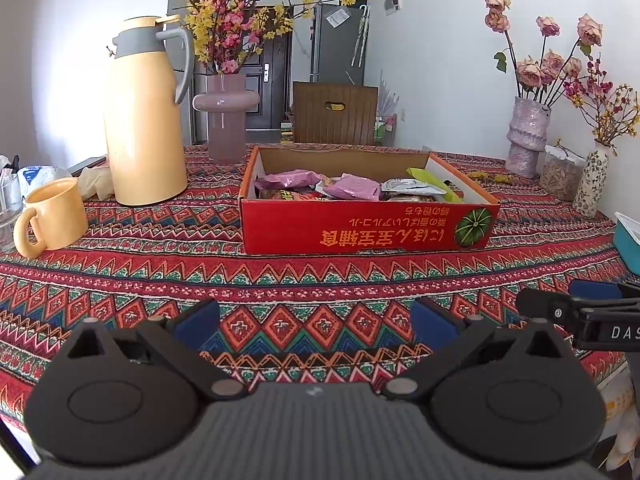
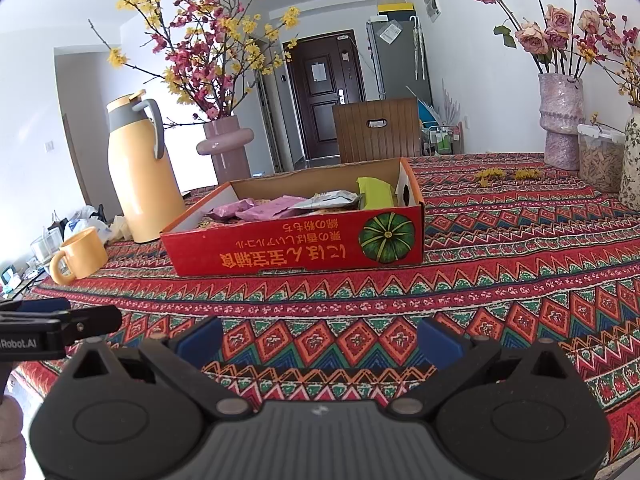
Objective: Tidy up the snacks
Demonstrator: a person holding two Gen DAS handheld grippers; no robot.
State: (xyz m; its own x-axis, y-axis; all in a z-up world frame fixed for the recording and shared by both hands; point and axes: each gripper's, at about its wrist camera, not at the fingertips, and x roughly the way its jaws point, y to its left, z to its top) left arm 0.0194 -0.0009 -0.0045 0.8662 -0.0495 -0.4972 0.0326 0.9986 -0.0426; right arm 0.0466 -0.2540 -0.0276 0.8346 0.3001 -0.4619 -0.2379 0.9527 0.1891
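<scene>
A red cardboard box (image 1: pixel 360 230) (image 2: pixel 288 252) with a pumpkin picture sits in the middle of the patterned tablecloth. Inside lie several snack packets: pink ones (image 1: pixel 352 186) (image 2: pixel 268 208), a silver one (image 1: pixel 412 187) (image 2: pixel 332 199) and a yellow-green one (image 1: pixel 434 184) (image 2: pixel 374 192). My left gripper (image 1: pixel 316 324) hovers open over the cloth well in front of the box, nothing between its blue pads. My right gripper (image 2: pixel 320 338) is likewise open and empty, near the table's front edge. Each gripper shows at the side of the other's view.
A yellow thermos jug (image 1: pixel 144 120) (image 2: pixel 140 172) and yellow mug (image 1: pixel 52 218) (image 2: pixel 82 254) stand left of the box, a pink vase with blossoms (image 1: pixel 226 116) (image 2: pixel 228 148) behind. Vases of dried roses (image 1: pixel 526 136) (image 2: pixel 562 120) and a lidded jar (image 2: pixel 600 156) stand far right. A teal container (image 1: pixel 628 240) is at the right edge.
</scene>
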